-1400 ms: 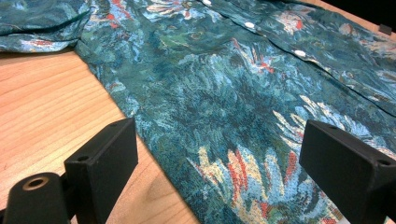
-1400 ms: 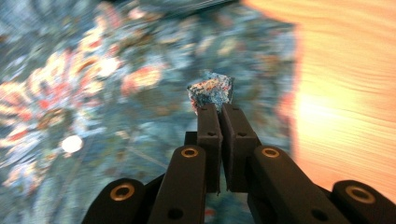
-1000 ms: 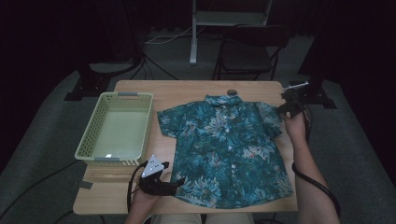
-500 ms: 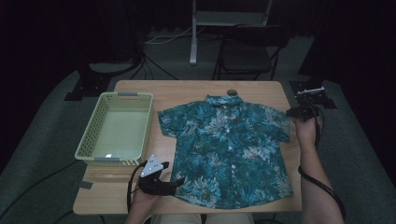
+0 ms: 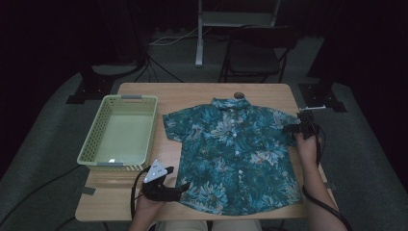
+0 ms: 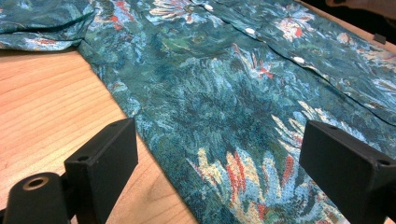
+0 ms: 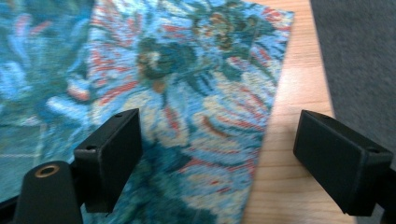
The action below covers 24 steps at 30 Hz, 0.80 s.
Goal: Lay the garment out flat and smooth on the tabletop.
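Jaws of the right gripper [image 5: 296, 128] stand wide apart and have just been opening; no cloth is pinched between them. In the right gripper view, the right gripper [image 7: 217, 163] hangs over the edge of the shirt's sleeve [image 7: 187, 84], with one jaw above the printed fabric and the other above bare wood beside the sleeve's hem. In the high view this gripper sits at the right edge of the table [image 5: 192, 94], at the tip of the sleeve, held by the person's right hand [image 5: 306, 147].

Left gripper [image 5: 182, 190] also stands wide, gripping nothing. In the left gripper view, the left gripper [image 6: 219, 172] straddles the shirt's lower left corner: one jaw over bare wood, the other over the floral cloth, with the hem running between them. A grey three-cornered plate [image 5: 157, 173] tops this gripper, and a black cable [image 5: 133, 195] trails from it toward the table's near edge.

Shirt [image 5: 235, 154], a teal floral short-sleeved button-up, lies flat and spread open on the right half of the table, collar away from the person, sleeves out to both sides. White buttons [image 6: 251, 31] run down its front.

Basket [image 5: 94, 139], pale green plastic, sits on the left half of the table, just beside the shirt's left sleeve. A folding chair [image 5: 255, 48] stands beyond the far edge.
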### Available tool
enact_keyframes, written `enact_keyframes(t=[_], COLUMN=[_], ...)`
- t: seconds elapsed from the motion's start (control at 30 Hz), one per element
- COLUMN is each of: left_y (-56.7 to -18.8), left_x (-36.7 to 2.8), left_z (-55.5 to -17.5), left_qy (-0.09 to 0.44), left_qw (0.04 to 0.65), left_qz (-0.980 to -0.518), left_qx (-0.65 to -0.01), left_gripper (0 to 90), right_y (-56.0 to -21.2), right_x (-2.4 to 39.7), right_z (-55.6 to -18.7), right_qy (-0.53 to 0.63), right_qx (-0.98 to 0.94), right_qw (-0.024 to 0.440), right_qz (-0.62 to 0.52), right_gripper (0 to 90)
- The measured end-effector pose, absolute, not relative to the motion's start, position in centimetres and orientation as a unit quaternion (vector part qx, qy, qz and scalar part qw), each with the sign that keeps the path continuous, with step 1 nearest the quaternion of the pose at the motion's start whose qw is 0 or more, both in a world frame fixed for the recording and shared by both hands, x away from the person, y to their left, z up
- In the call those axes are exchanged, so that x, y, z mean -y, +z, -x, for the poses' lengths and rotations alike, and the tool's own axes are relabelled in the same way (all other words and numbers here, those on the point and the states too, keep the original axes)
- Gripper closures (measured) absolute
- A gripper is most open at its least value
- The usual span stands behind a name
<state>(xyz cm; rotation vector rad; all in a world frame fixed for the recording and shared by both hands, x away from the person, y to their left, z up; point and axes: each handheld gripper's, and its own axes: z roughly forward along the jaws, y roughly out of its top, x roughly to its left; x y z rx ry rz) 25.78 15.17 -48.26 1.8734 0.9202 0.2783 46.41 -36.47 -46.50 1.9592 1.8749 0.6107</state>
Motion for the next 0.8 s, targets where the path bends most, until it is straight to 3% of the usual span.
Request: enact_keyframes(t=[0.27,0.8], left_y=[-48.3,-48.2], left_x=[-15.2,-15.2], left_z=[-25.8,-25.8], left_qy=[0.116,0.117], left_qw=[0.497,0.497], left_qz=[-0.771,-0.771], left_qx=[-0.381,-0.381], left_gripper=[12.2,12.2], right_y=[-46.5,-45.7], right_x=[35.9,35.3], right_z=[-43.6,-38.9], right_qy=[0.255,0.313], right_qx=[-0.659,-0.659], right_qw=[0.221,0.241], right_qz=[-0.672,-0.64], right_gripper=[13.0,11.0])
